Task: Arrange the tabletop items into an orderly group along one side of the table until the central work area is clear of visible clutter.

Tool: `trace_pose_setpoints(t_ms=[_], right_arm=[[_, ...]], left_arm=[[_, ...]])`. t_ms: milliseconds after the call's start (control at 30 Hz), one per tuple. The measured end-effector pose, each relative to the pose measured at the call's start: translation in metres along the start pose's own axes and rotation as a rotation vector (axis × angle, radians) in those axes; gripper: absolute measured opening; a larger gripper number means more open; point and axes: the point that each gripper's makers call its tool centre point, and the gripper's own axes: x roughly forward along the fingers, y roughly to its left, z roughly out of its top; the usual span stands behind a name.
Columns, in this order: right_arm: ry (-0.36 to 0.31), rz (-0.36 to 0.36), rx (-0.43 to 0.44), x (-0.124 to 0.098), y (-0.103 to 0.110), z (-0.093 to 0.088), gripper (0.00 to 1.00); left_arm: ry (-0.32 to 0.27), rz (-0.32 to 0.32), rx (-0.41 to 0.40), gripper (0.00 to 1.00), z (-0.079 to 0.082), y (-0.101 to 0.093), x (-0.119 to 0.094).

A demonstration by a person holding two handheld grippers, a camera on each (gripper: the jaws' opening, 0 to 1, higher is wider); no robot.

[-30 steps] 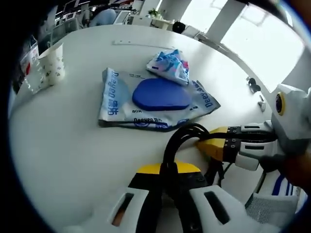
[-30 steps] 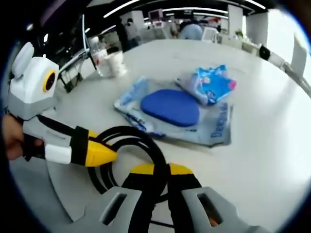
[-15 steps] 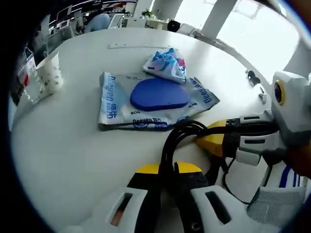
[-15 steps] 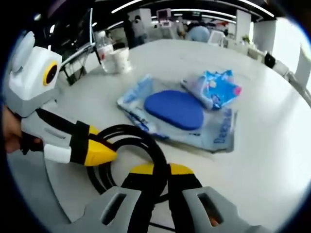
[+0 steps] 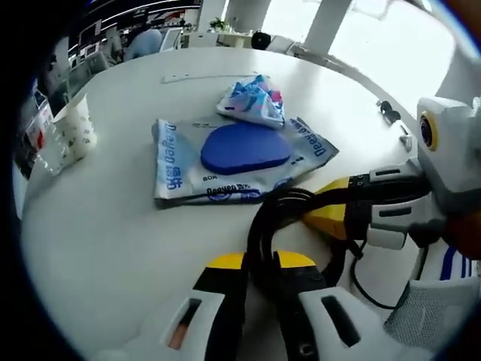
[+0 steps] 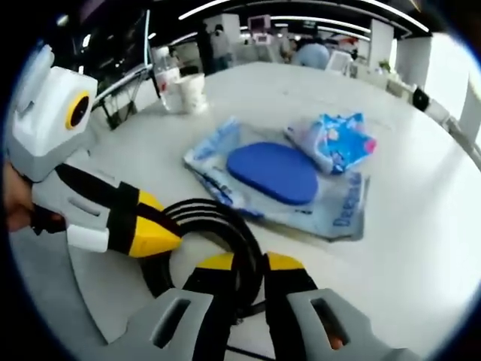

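We see both the left gripper (image 5: 259,289) and right gripper (image 6: 248,289) clenched on a coiled black cable (image 6: 218,226) near the table (image 5: 98,226) edge, beside a wipes pack (image 5: 225,162).

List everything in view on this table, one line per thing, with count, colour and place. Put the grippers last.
wet-wipes pack: 1, pale blue with a dark blue oval lid, flat at the table's middle.
small tissue packet: 1, blue and white with pink, on the wet-wipes pack's far edge.
paper cup: 1, white with a small pattern, near the table's edge, left in the left gripper view.
clear plastic cup: 1, transparent, beside the paper cup.
black cable: 1, black, coiled on the table between both grippers.
table: 1, white.
left gripper: 1, white, black and yellow, jaws closed on the black cable.
right gripper: 1, same colours, jaws closed on the black cable.
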Motion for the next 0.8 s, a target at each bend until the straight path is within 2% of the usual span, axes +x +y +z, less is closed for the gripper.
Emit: trace_pose_setpoints(t_ms=[333, 800], right_arm=[[-0.016, -0.005, 0.015, -0.005, -0.005, 0.001, 0.18], [-0.047, 0.001, 0.000, -0.011, -0.006, 0.007, 0.23]], left_arm=[[-0.034, 0.001, 0.058, 0.13, 0.007, 0.000, -0.003], [-0.079, -0.004, 0.062, 0.17, 0.021, 0.004, -0.008]])
